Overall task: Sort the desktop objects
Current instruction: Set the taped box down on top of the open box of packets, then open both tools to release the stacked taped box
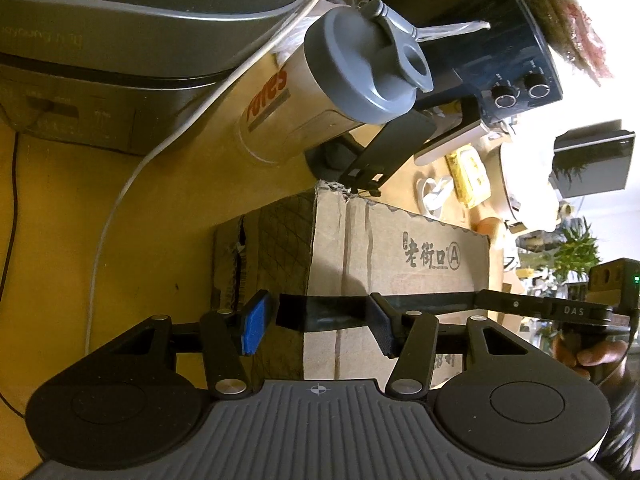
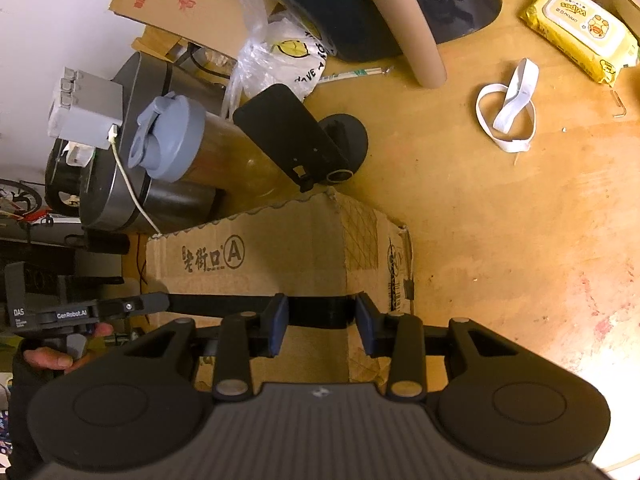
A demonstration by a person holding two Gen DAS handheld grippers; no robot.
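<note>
- Both grippers meet over the cardboard box (image 2: 280, 256): my left gripper (image 1: 320, 326) and right gripper (image 2: 322, 324) stand part open, each seeing the other's black finger between its pads; whether they pinch it I cannot tell.
- Nothing is held, and I cannot tell how much is sorted.
- Beyond the box: grey-lidded bottle (image 2: 192, 152), black stand (image 2: 292, 136).
- Farther out and loose: white strap (image 2: 508, 108), cardboard tube (image 2: 408, 36), wipes pack (image 2: 580, 28).

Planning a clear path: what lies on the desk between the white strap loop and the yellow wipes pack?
In the right wrist view, bare wooden desk separates the white strap loop from the yellow wipes pack; nothing lies between them.
</note>
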